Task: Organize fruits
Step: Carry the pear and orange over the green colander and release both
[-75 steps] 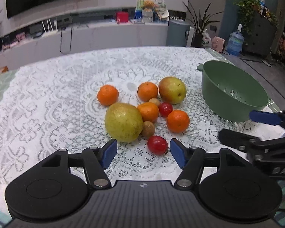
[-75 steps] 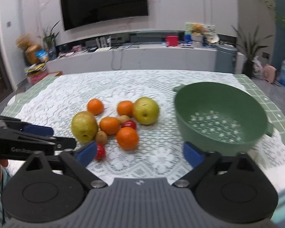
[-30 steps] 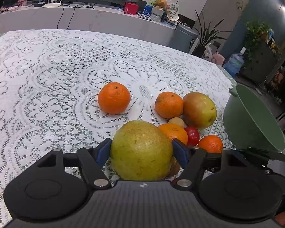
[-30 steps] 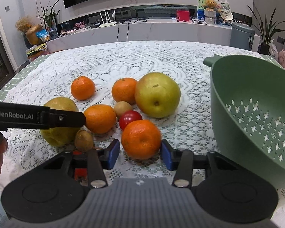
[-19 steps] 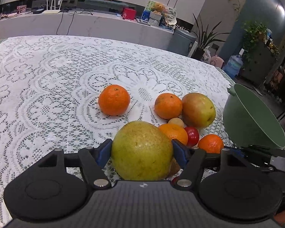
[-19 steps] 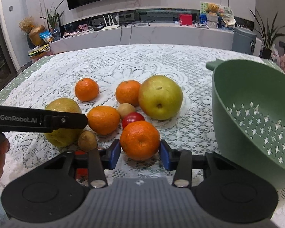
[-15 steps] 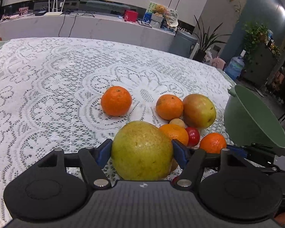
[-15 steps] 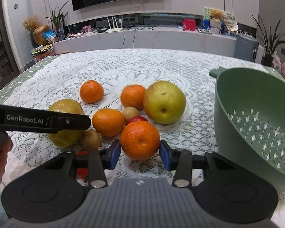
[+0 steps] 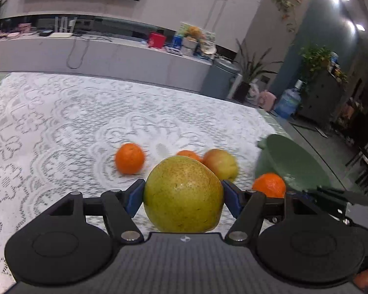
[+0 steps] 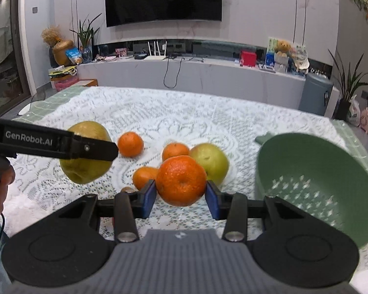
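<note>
Right wrist view: we see our right gripper (image 10: 180, 197) pinching an orange (image 10: 181, 180), blue pads (image 10: 149, 197) pressed on both sides of it, fruit lifted clear of the lace tablecloth (image 10: 159, 112). Green colander (image 10: 314, 188) sits on the cloth to the right of the gripper, tilted toward the camera in this view, with a handle tab on its far rim. We see nothing in it: bare perforated bottom only.

Left wrist view: our left gripper (image 9: 183, 197) is clamped on a big yellow-green pear (image 9: 183, 193), pads touching both flanks. From the right camera the pear (image 10: 85, 152) hangs above the cloth, partly behind the left gripper's black finger.

On the cloth, none of it in the colander:
- one orange on its own to the left (image 10: 130, 144)
- one orange behind our held one (image 10: 174, 150)
- one orange low left of the held one (image 10: 144, 177), partly hidden
- yellow-green apple (image 10: 209, 163), touching or just beside the rear orange; we can't tell which
- a small brownish fruit (image 10: 126, 189) peeking over the right gripper's left finger, mostly hidden

Left camera also catches the right gripper's orange (image 9: 268, 185) just in front of the colander (image 9: 296, 164), near its rim. Cloth in both views is motion-blurred.
</note>
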{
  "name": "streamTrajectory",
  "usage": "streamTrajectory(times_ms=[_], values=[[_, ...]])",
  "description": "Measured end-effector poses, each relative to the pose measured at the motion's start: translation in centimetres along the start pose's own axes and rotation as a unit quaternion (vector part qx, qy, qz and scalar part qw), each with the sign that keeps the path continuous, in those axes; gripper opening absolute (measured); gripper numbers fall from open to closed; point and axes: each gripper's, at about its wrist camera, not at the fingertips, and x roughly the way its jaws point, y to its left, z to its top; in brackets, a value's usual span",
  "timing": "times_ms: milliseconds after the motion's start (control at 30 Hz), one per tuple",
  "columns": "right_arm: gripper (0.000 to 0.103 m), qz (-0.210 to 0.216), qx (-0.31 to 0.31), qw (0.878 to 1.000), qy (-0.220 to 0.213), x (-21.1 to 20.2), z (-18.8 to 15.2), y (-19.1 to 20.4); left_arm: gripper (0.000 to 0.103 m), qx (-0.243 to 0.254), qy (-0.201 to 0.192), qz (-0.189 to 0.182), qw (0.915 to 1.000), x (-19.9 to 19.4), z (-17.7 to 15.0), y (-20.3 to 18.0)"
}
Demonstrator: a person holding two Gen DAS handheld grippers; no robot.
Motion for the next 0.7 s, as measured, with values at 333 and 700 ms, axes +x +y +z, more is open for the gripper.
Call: streamTrajectory(times_ms=[333,700], values=[[0.041,-0.028,0.026,0.999,0.021,-4.8,1.8,-6.9,0.077,0.066,0.030,-0.046,0.9963,0.1,2.2,-7.0],[0.041,-0.037,0.038,0.991,0.119,-4.9,1.2,-15.1,0.077,0.151,0.088,-0.109,0.9785,5.1,3.4,-16.8]])
